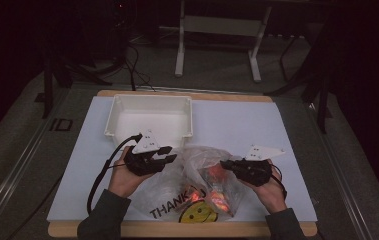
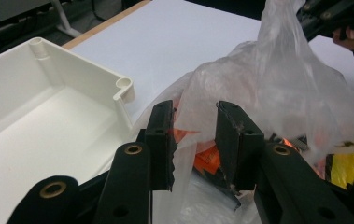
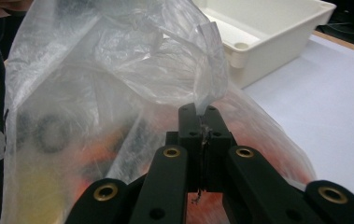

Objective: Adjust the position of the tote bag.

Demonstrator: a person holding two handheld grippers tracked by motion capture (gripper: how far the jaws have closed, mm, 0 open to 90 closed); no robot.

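Crinkly see-through plastic bag [image 3: 118, 84] lies on my white table [image 1: 237, 125], pinched tight in my right tool [image 3: 201, 116]. My left tool [image 2: 194, 122] gapes apart around thin film, beside the smooth white box-shaped plastic tub [image 2: 39, 93].

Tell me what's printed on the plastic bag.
Black lettering and a yellow smiley face on the clear bag, best in the high view.

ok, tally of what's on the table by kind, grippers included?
Clear plastic bag with orange items inside, too blurred to count: 1
White bin: 1
Grippers: 2, the left gripper open around bag film, the right gripper shut on the bag
Total: 4
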